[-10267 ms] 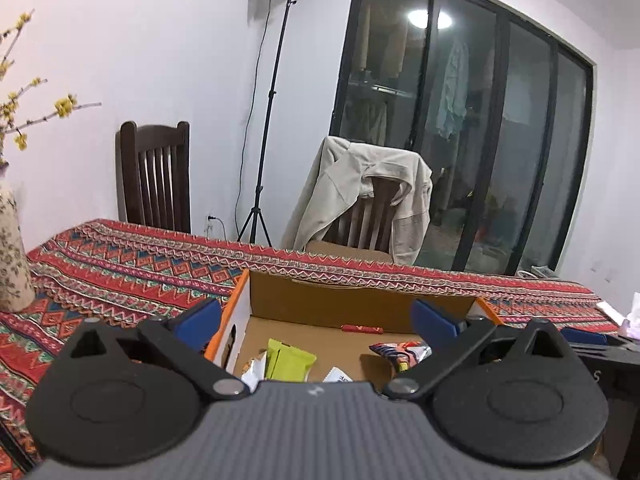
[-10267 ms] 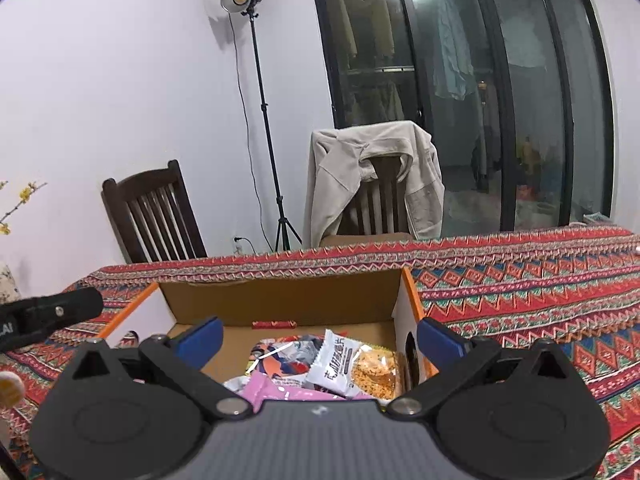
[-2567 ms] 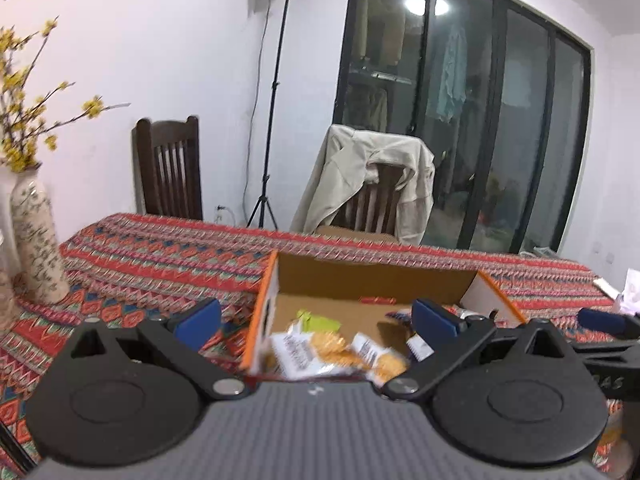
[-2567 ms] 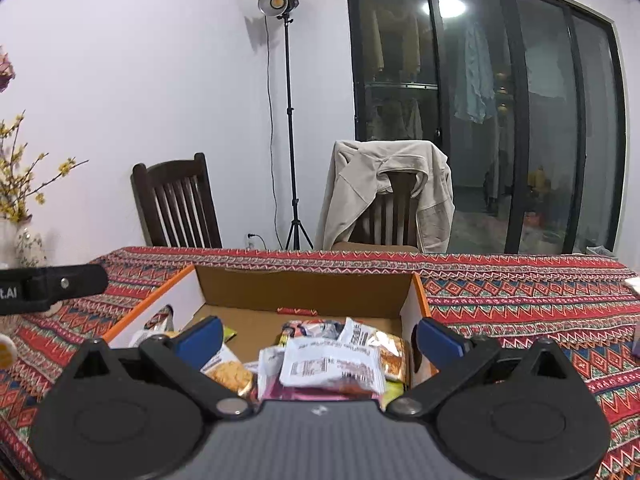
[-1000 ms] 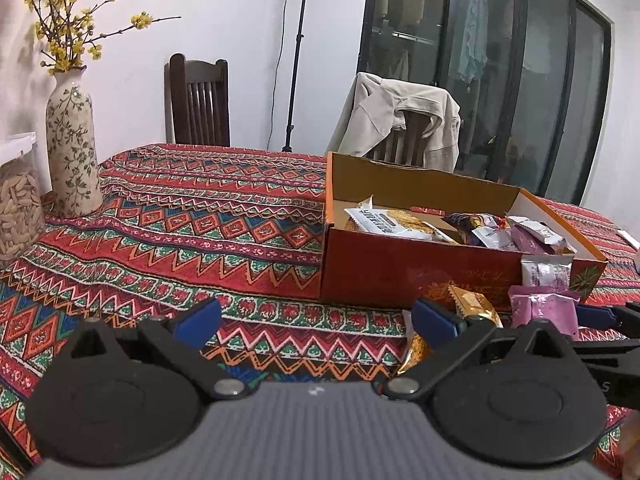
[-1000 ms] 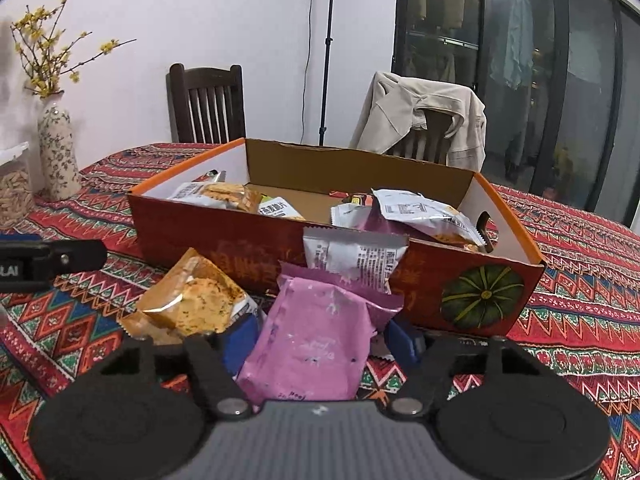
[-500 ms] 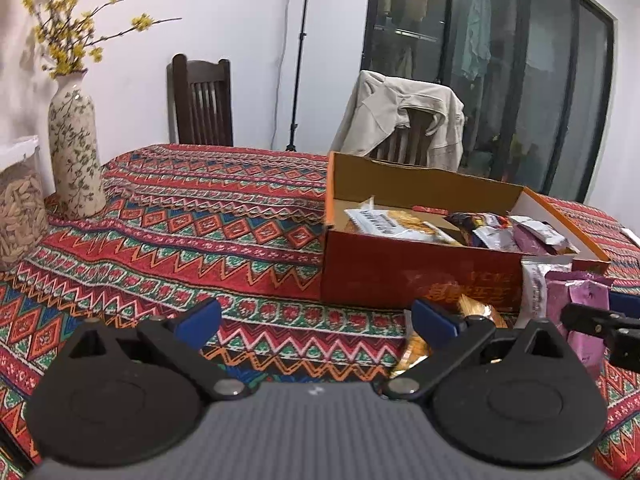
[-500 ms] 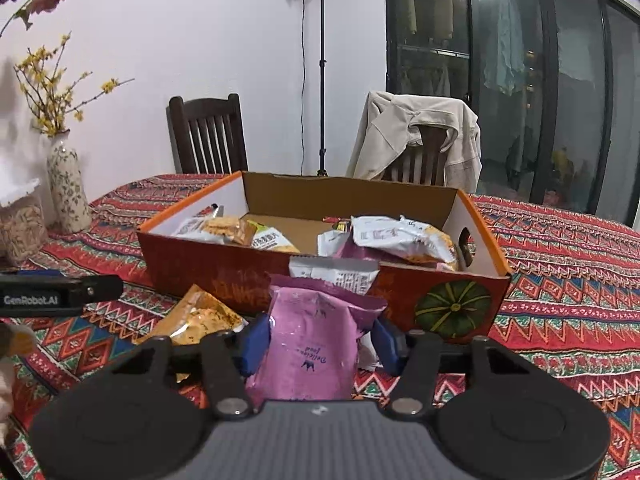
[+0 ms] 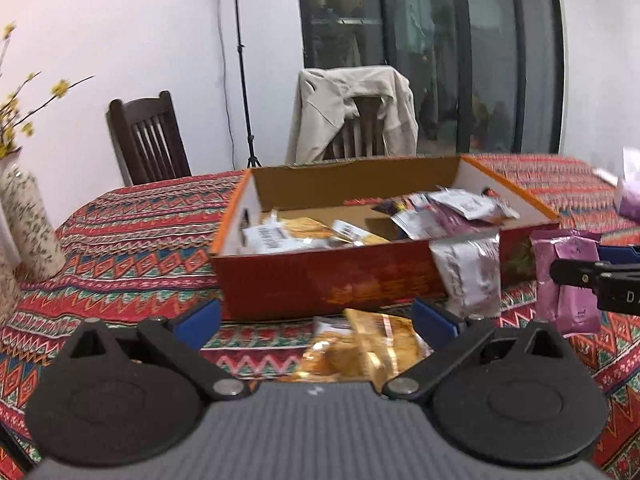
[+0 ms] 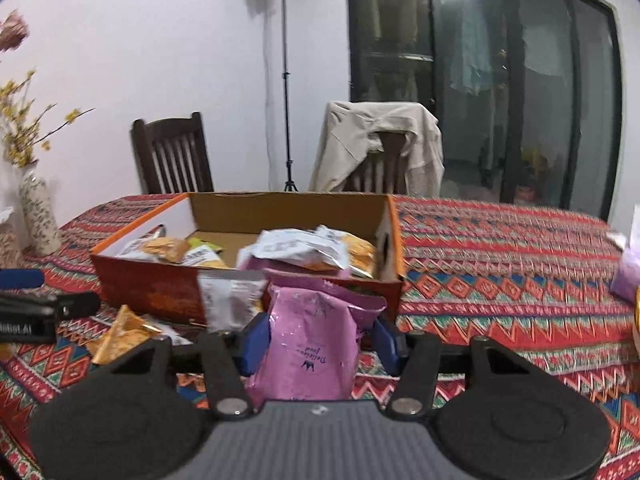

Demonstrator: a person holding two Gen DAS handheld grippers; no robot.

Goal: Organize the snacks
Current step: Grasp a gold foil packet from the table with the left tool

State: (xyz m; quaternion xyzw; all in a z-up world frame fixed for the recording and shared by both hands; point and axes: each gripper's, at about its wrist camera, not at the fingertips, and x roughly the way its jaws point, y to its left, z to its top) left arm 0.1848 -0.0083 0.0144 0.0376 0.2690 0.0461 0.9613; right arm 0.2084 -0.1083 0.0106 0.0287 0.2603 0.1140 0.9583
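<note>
An orange-red cardboard box [image 9: 320,280] [image 10: 152,288] holds several snack packets on the patterned tablecloth. My right gripper [image 10: 320,340] is shut on a pink snack packet [image 10: 312,320], held upright just in front of the box's right corner. The same pink packet [image 9: 568,280] shows at the right of the left wrist view. A silver packet [image 9: 468,276] [image 10: 228,296] leans on the box's front wall. An orange packet [image 9: 364,352] [image 10: 120,332] lies on the cloth. My left gripper [image 9: 316,322] is open above it, one finger on each side.
A patterned vase [image 9: 28,224] [image 10: 38,216] with yellow flowers stands at the table's left. Two chairs [image 10: 172,152], one draped with a beige jacket [image 10: 380,140], stand behind the table. A pale purple object [image 10: 628,276] sits at the right edge.
The right jaws have narrowed onto the pink packet and carried it a little up and back. The left gripper has shifted right, so the orange packet now lies between its fingers.
</note>
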